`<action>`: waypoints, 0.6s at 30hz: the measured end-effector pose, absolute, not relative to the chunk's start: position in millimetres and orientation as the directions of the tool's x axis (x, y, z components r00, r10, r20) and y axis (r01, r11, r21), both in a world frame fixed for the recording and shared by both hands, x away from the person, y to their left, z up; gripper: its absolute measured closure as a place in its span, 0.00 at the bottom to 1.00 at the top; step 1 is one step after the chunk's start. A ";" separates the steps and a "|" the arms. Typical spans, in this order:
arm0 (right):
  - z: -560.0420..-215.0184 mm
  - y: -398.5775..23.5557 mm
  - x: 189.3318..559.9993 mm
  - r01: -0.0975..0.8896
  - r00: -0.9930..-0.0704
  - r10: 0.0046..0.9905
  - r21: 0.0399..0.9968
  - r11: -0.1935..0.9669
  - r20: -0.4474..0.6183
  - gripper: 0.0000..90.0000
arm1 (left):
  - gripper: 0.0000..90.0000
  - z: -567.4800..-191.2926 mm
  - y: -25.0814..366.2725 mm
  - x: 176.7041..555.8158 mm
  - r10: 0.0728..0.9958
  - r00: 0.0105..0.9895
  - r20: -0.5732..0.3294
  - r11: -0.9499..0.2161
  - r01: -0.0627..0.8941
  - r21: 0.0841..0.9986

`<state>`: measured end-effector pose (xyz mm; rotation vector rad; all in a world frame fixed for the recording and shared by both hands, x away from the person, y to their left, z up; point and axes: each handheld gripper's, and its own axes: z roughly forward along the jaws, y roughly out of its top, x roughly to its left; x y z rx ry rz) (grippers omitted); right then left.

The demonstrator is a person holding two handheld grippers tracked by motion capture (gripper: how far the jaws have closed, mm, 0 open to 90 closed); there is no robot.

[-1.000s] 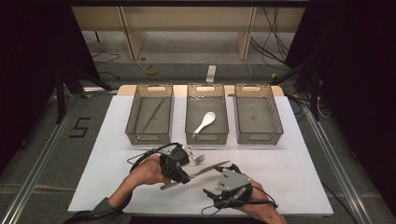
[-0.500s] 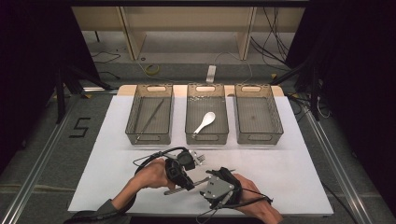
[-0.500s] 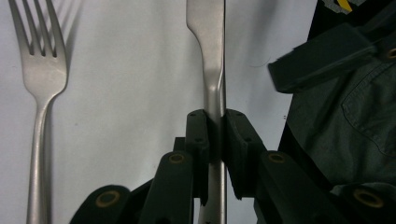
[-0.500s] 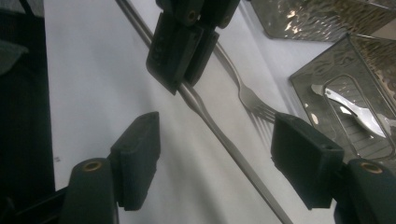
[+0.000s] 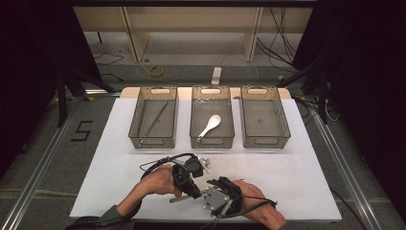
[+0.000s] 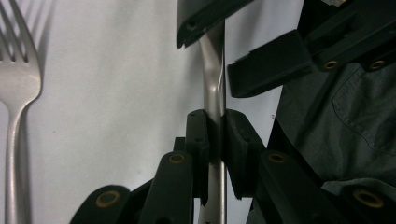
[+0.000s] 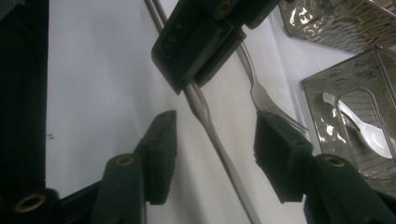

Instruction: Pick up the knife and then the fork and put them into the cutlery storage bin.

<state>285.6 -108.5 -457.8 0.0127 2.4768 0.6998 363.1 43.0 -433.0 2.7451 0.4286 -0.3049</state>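
— Three clear ribbed plastic bins stood in a row at the far side of the white table (image 5: 297,167). Did you note what lay in them?

— The left bin (image 5: 153,117) held a thin dark rod lying aslant, the middle bin (image 5: 212,116) a white ceramic soup spoon (image 5: 209,125), and I could make out nothing inside the right bin (image 5: 265,116).

— And the grippers?

— Both were low at the near edge. The left gripper (image 6: 213,135) had its black jaws pressed together on a slim silver metal utensil handle (image 6: 214,88); its own view showed the pads pinching the shaft from both sides.

— What kind of utensil was it?

— I could not tell; its working end was hidden.

— And the right gripper (image 7: 212,149)?

— Its jaws stood wide apart, one on each side of that same handle without touching it, just beside the left gripper's grip.

— Was anything else on the table?

— A silver metal fork (image 6: 16,88) lay flat on the white surface, near the held handle and roughly parallel to it. In the right gripper view its tines (image 7: 268,105) pointed toward the bins.

— Where did all this show from above?

— Near the table's front middle, with the person's two hands (image 5: 160,179) close together.
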 end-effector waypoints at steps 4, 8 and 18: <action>-459.8 -106.4 285.1 -0.164 -0.835 0.126 0.461 0.872 -0.535 0.62 | 0.88 -433.4 40.8 362.3 0.246 0.934 -0.261 -0.900 0.319 0.295; -460.9 -105.2 284.6 -0.180 -0.834 0.099 0.437 0.881 -0.543 0.67 | 0.88 -433.2 39.0 361.1 0.241 0.934 -0.265 -0.902 0.317 0.294; -463.6 -101.7 283.2 -0.233 -0.829 0.021 0.379 0.896 -0.559 0.81 | 0.88 -431.8 36.3 358.7 0.233 0.931 -0.280 -0.903 0.314 0.293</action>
